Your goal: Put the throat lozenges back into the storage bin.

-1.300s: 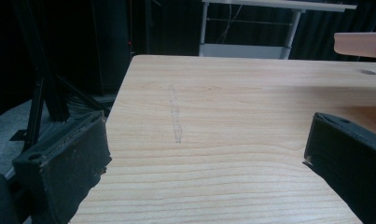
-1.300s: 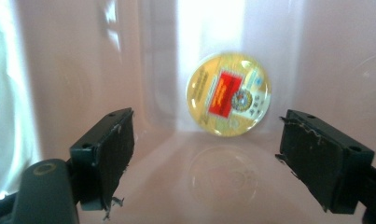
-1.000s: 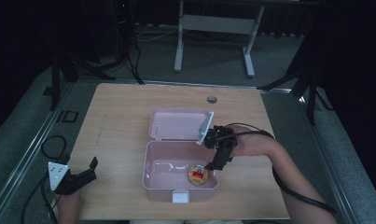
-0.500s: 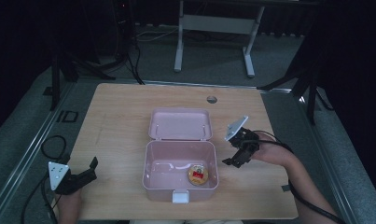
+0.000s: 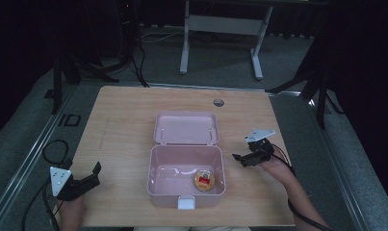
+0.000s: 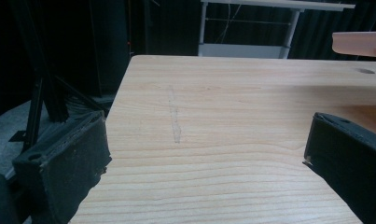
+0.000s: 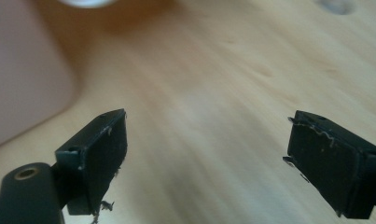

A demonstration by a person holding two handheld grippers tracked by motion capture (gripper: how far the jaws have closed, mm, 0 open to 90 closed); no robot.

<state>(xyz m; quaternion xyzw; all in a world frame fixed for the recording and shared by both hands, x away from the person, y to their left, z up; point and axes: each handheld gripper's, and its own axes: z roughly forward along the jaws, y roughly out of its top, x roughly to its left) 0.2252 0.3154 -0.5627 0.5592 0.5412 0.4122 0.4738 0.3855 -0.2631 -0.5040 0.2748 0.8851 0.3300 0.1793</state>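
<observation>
With the round snack point(image 5: 204, 180) lying in the pink box point(image 5: 185, 195) near its front right corner, right gripper point(image 5: 243, 157) sits just right of the box, jaws wide, empty. Left gripper point(image 5: 96, 172) well left, also wide. Next likely the lid point(image 5: 186, 128): approach it squarely, push evenly.

1. The place looked like a lab or recording studio rather than a home.
2. A plain wooden table point(image 5: 134, 120) with a cable hole point(image 5: 218, 102) stood on grey carpet point(image 5: 32, 115).
3. Black curtains, dark stands point(image 5: 61, 72) and trailing cables point(image 5: 138, 62) surrounded it.
4. A white-legged desk frame point(image 5: 220, 29) stood behind.
</observation>
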